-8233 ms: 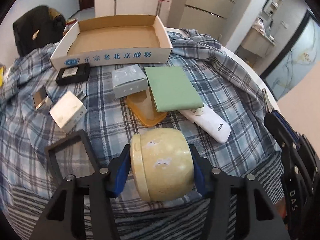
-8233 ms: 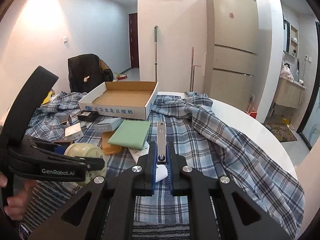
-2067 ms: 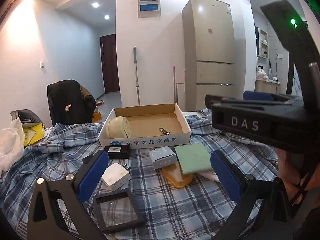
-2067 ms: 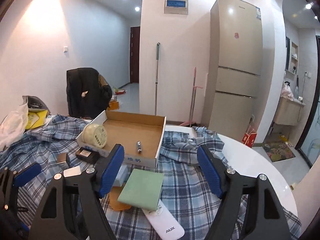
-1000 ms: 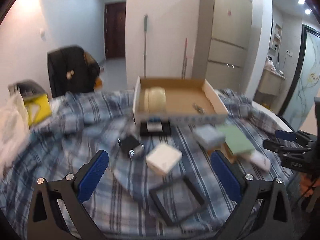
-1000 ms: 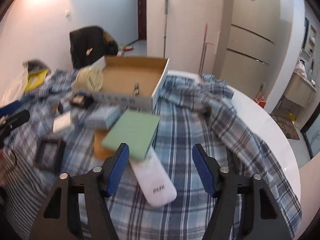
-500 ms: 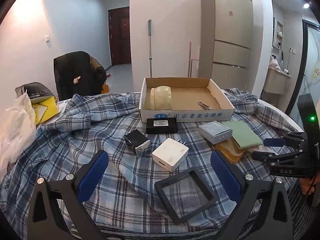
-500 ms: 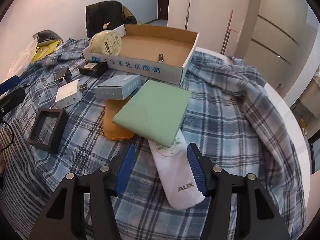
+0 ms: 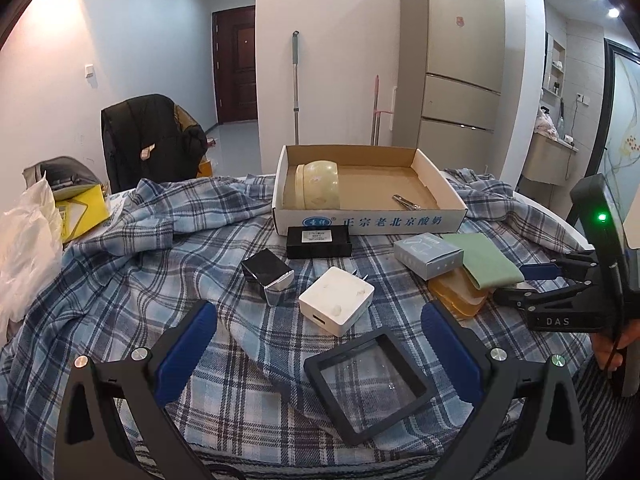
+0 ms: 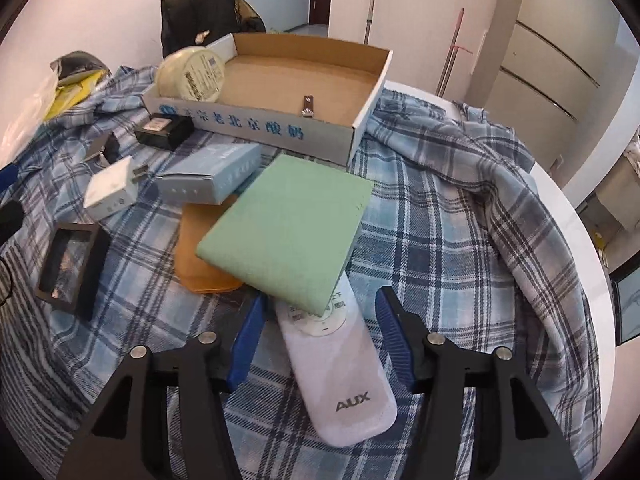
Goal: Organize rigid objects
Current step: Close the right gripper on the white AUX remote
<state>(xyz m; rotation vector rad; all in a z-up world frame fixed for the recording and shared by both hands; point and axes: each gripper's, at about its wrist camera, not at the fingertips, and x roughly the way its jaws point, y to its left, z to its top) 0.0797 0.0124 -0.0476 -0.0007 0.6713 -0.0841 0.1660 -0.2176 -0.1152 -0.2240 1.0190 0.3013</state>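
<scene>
My right gripper [image 10: 322, 312] points down at a white AUX remote [image 10: 336, 364] on the plaid cloth. Its blue pads stand on either side of the remote with gaps, open. A green pad [image 10: 288, 236] overlaps the remote's far end and lies on an orange lid [image 10: 200, 268]. My left gripper [image 9: 318, 312] hangs open and empty above a white charger [image 9: 336, 300] and a black square frame [image 9: 364, 376]. The cardboard box [image 9: 372, 220] at the back holds a cream jar [image 9: 318, 190] and a nail clipper [image 9: 404, 201].
A black box [image 9: 319, 242], a grey-blue carton [image 9: 428, 254] and a small black-and-silver cube [image 9: 268, 276] lie before the cardboard box. A white bag [image 9: 24, 248] and a yellow item sit at the far left. The round table's white edge [image 10: 568, 216] shows on the right.
My right gripper has sunk and tilted down toward the white remote, which now lies between its pads. The left gripper's view has hardly shifted.
</scene>
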